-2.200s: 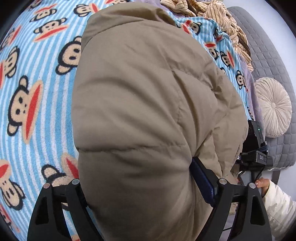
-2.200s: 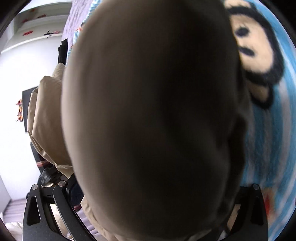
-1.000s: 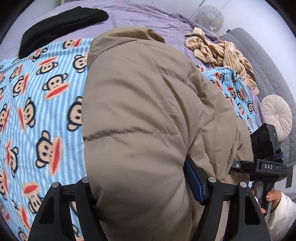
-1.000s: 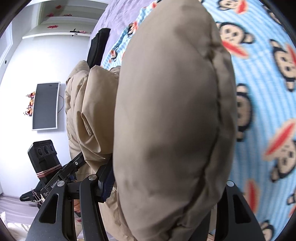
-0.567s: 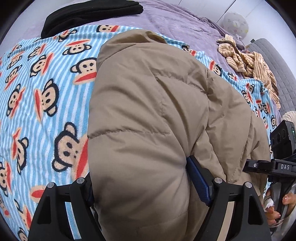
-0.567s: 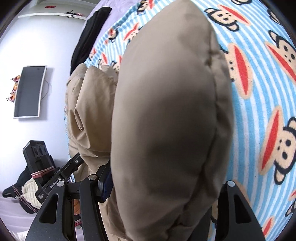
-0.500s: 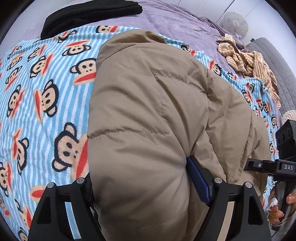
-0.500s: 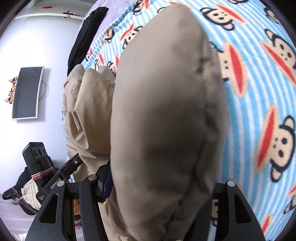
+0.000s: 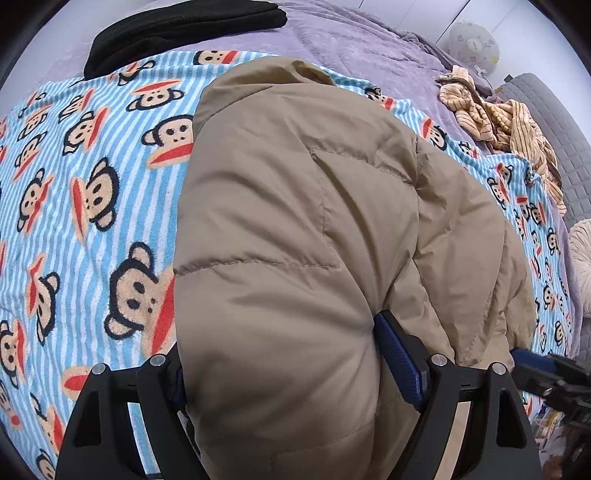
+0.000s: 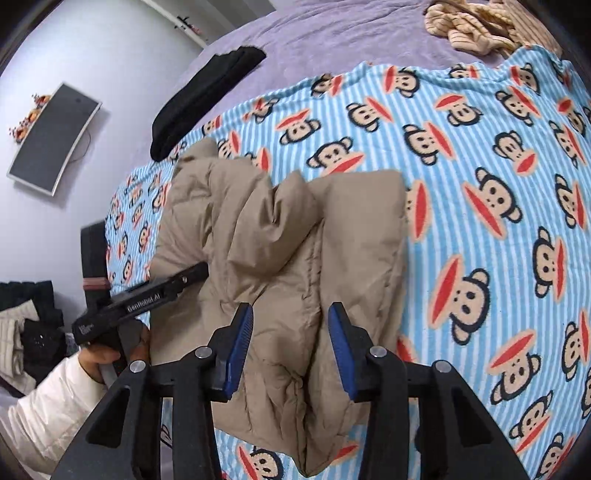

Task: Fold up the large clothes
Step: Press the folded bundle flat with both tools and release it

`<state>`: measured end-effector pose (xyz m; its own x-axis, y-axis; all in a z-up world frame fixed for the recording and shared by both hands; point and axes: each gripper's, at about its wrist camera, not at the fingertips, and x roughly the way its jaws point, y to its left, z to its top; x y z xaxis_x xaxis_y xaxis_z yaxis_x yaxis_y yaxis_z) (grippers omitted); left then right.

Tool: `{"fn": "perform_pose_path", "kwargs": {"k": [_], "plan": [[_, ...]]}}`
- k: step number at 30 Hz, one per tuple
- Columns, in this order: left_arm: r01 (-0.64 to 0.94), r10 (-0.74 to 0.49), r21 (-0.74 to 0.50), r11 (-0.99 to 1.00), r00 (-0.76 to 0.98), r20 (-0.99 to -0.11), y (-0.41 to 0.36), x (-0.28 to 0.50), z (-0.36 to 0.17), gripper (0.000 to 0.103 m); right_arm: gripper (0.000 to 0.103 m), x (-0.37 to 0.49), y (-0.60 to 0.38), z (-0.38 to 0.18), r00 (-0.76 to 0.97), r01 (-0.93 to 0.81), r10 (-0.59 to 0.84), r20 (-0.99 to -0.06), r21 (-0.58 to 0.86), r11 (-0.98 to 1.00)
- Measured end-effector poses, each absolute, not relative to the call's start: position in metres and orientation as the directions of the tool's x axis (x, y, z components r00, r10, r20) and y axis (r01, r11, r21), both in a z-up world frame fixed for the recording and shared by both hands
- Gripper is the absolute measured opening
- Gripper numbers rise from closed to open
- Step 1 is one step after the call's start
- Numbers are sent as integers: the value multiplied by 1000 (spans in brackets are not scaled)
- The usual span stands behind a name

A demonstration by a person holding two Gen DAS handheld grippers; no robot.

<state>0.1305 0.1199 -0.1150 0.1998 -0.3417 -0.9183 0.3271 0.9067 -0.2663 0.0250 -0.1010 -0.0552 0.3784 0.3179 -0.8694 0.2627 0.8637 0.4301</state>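
Purple bed (image 10: 332, 33) bears monkey blanket (image 10: 480, 155), black garment (image 10: 199, 99).

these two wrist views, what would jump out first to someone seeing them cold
The bright blue striped monkey blanket covering the bed grabs the eye, with a puffy tan jacket folded on it. In the left wrist view the jacket bulges between the left gripper's wide jaws. The right gripper, whose jaws have just been closing, hangs above it with nothing pinched.

The puffy tan quilted down jacket (image 10: 280, 258) lies folded into a thick, rumpled bundle on a bed, layers stacked and creased, with one bulging padded fold (image 9: 280, 295) filling the left wrist view.
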Motion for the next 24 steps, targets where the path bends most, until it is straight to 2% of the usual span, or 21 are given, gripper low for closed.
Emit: {"fn": "perform_pose_path", "kwargs": {"k": [3,7,10,15,18,19,24], "plan": [[327,-324,-251,911,192,-926,122,132,-107,86,42,28,-83,-93,294,285,306,-906,388,876],[359,-308,-174,917,360,-881,128,135,-63,86,39,30,-91,-120,264,359,302,-916,384,850],[356,-317,-162,921,439,-840,123,153,-44,86,39,32,-94,-120,262,347,289,-921,369,862],[400,-279,-126,908,352,-893,82,176,-81,86,39,34,-95,-129,255,329,261,-931,338,882],[441,-223,-30,897,393,-892,60,163,-97,87,39,31,-97,-137,261,332,250,-932,330,884],[448,-214,-17,894,394,-894,55,161,-100,90,39,29,-98,-141,265,335,250,-931,332,882],[452,-197,2,892,392,-899,51,160,-109,91,39,21,-103,-156,289,337,262,-921,354,872]]}}
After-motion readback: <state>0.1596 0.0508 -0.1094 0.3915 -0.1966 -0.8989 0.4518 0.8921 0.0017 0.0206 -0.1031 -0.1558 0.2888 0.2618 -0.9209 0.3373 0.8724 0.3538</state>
